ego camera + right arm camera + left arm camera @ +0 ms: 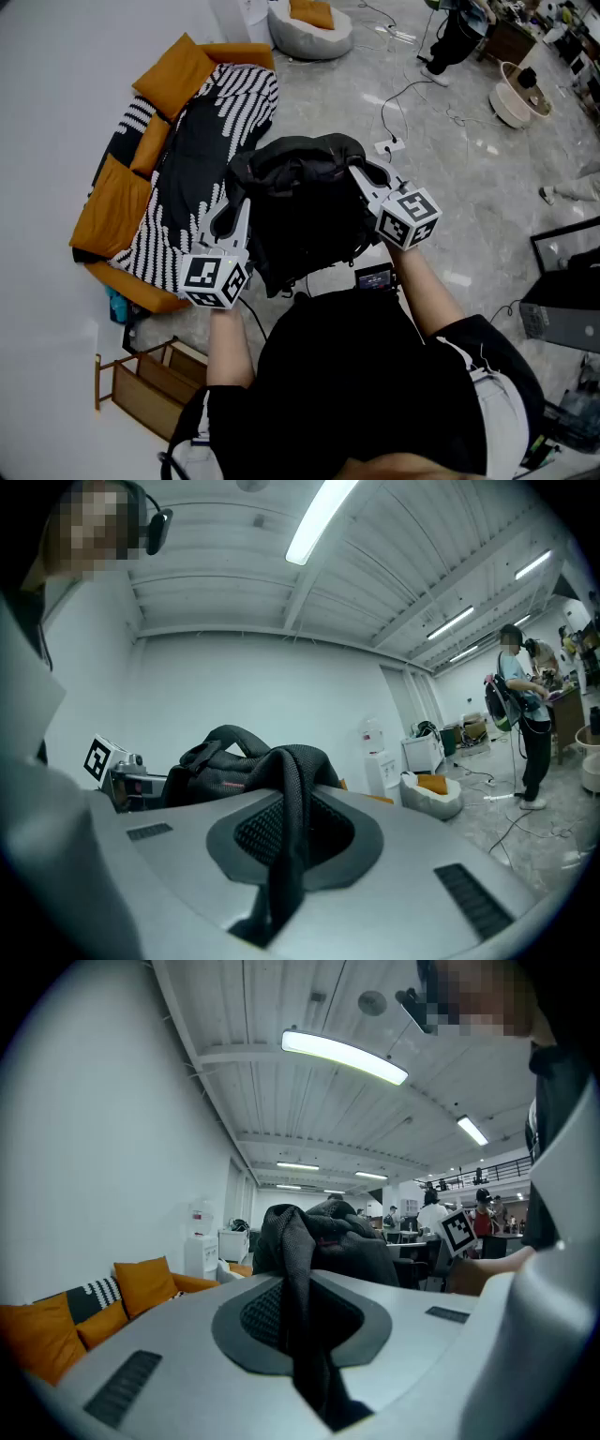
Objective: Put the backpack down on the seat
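A black backpack hangs in the air in front of me, held between both grippers. My left gripper is shut on a mesh shoulder strap that runs between its jaws. My right gripper is shut on the other strap. The bag's body bulges just beyond the jaws, top handle up. The seat is a sofa with orange cushions and a black-and-white striped throw. It lies to the upper left in the head view, beyond the bag.
A white beanbag with an orange cushion sits past the sofa. A power strip and cables lie on the grey floor. A wooden rack stands by the wall at lower left. A person stands at the far right.
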Demonstrator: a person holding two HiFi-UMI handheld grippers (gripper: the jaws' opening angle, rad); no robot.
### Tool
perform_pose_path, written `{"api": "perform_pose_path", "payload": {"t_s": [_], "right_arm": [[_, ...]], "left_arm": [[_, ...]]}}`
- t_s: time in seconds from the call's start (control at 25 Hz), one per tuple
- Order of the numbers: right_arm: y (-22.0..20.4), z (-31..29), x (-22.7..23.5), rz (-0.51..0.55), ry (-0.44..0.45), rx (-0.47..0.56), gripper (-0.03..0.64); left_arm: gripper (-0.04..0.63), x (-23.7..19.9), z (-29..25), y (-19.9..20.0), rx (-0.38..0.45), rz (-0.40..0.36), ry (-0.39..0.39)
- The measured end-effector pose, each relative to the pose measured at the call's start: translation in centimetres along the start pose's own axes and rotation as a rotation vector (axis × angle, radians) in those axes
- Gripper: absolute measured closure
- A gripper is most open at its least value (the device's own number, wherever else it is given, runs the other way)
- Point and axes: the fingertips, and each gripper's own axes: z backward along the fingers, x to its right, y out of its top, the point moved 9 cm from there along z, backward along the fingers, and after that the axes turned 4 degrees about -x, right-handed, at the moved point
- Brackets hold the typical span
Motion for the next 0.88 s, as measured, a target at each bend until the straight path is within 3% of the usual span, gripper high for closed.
{"api": "perform_pose_path", "payload": {"t_s": [0.32, 0.48, 0.88], "right_arm": [[1.9, 5.1, 2.8, 0.023, 0.124, 0.01, 0.571], [3.2, 5.9, 3.4, 0.05, 0.175, 0.022, 0.571], [2.7, 8.4, 5.2, -0.003, 0.129, 0.019, 0.57]], "left_arm": [[0.552, 7.6, 0.8, 0.7, 0.018, 0.051, 0.114], [0.552, 9.4, 1.1, 1.3, 0.044, 0.077, 0.166], [0.552, 12.1, 0.1, 1.2, 0.032, 0.059, 0.093]]}}
